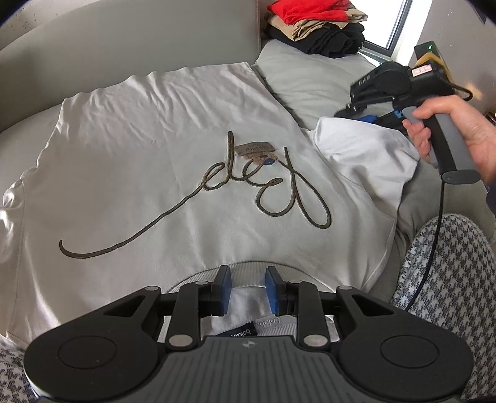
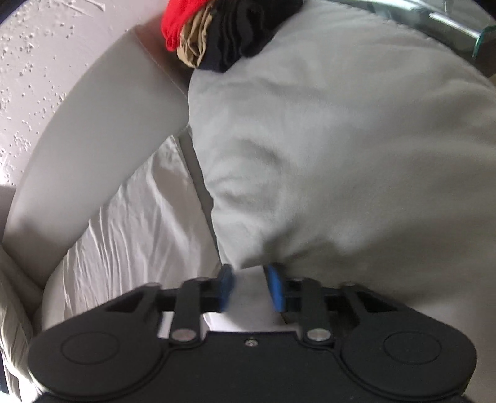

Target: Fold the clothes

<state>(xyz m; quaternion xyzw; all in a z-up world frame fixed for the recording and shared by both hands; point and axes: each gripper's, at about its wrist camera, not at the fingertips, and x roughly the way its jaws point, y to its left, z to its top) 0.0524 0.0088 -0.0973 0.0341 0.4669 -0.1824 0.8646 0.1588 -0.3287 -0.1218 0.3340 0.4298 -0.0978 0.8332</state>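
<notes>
A white sweatshirt with brown embroidered script lies flat on a grey sofa, its collar nearest the left wrist camera. My left gripper sits over the neck opening. Its blue pads stand apart, with flat collar fabric beneath them and nothing pinched. At the right, a hand holds my right gripper, which is shut on the raised sleeve. In the blurred right wrist view, white sleeve cloth fills the gap of my right gripper, and the sweatshirt body lies to the left.
A pile of folded red, tan and black clothes sits on the grey seat cushion by the window; this pile tops the right wrist view too. The sofa backrest runs behind. Houndstooth fabric and a black cable lie near right.
</notes>
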